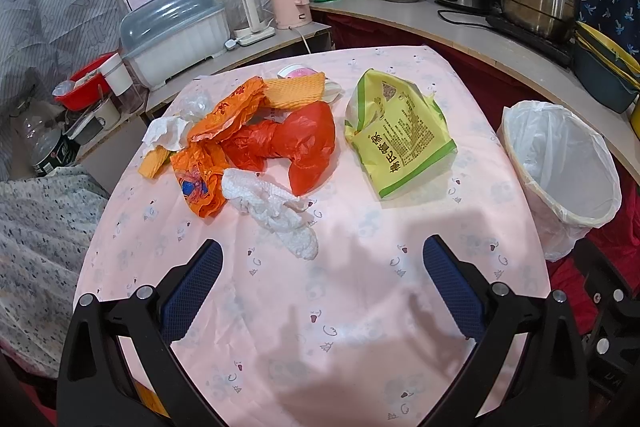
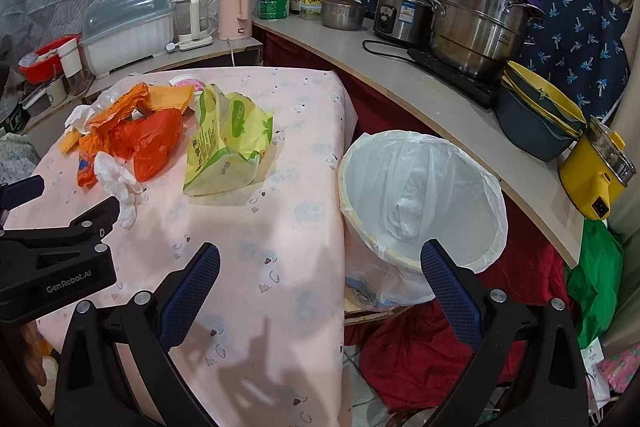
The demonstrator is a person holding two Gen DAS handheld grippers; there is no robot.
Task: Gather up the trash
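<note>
From the left wrist view, we've got our left tool (image 1: 322, 259) hanging over the near part of the table (image 1: 360, 347), jaws spread wide with nothing between them. Dead ahead, towards the far left corner, the trash sits bunched in one heap: a crumpled white tissue (image 1: 272, 207) nearest us, the red plastic bag (image 1: 300, 143) behind it, orange wrappers (image 1: 224, 115) tangled on its left. The yellow-green packet (image 1: 400, 131) lies on its own, closer to the right edge. That spread looks set for the tissue, we'd say, since it's the closest piece. The bin (image 1: 568, 163), lined with a white bag, stands off the right edge, mouth tipped towards us, handy for a short carry.

Over to the right wrist view. Our right tool (image 2: 320, 263) straddles the table's right edge, one finger over the cloth, the other over the bin (image 2: 420, 195), also gaping wide and empty. The bin's liner looks bare inside, so we judge nothing is collected yet. The yellow-green packet (image 2: 228, 151) is the nearest piece on this side, a sensible first pick for this tool. The left tool (image 2: 60, 251) shows at the left, over the table's near left part.
</note>
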